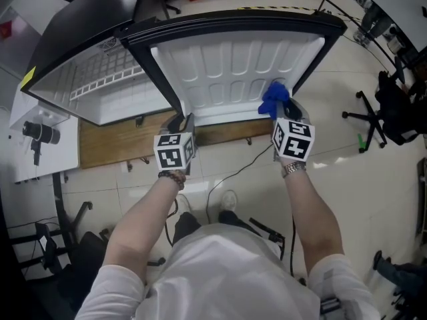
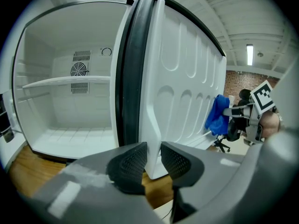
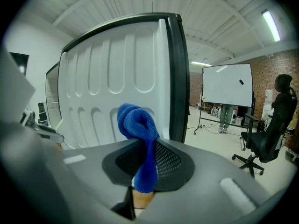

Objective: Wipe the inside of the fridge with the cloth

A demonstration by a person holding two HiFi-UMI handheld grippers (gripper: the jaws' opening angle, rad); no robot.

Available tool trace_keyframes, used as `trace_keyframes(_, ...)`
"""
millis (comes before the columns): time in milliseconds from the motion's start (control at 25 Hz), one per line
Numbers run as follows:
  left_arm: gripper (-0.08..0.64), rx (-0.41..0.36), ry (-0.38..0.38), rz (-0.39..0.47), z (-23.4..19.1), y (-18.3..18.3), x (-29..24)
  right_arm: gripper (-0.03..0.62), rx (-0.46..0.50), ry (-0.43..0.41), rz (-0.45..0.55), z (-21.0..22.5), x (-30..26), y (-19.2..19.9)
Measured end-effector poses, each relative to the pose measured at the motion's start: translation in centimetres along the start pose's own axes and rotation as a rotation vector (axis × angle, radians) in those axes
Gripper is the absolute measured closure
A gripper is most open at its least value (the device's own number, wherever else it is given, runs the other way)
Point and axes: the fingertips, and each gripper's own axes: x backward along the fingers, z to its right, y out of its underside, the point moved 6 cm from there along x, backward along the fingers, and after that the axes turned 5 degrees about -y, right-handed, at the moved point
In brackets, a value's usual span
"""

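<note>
The white fridge stands open, its empty inside (image 2: 70, 101) with one shelf to the left. The door (image 1: 233, 65) is swung out toward me, ribbed liner facing me. My left gripper (image 1: 180, 122) is shut on the liner's lower white edge (image 2: 153, 139), one pad on each side of it in the left gripper view (image 2: 153, 160). My right gripper (image 1: 287, 115) is shut on a blue cloth (image 1: 275, 99), whose bunched top sits at the door liner (image 3: 107, 69) near the door's outer edge. The cloth (image 3: 138, 125) hangs down between the right gripper's (image 3: 147, 160) pads.
The fridge rests on a wooden platform (image 1: 113, 139). A black cable (image 1: 233, 172) runs over the tiled floor in front. An office chair (image 1: 380, 112) stands at the right, a whiteboard (image 3: 229, 85) behind it. A white table with a black device (image 1: 37, 135) is at the left.
</note>
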Motion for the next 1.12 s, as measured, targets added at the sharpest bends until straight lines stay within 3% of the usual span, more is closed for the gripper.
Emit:
trace_keyframes(320, 0.454, -0.012, 0.01, -0.022, 0.0, -0.1, -0.2, 0.538, 0.025, -0.131, 0.059, -4.1, 3.7, -1.4)
trace_keyframes(680, 0.449, -0.018, 0.031, -0.043, 0.0, -0.3, -0.3, 0.538, 0.096, -0.369, -0.054, -14.3, 3.9, 3.2)
trace_keyframes(1120, 0.459, -0.055, 0.091, -0.034, -0.1, -0.9, 0.5, 0.538, 0.123, -0.425, -0.128, -19.8, -2.5, 6.0)
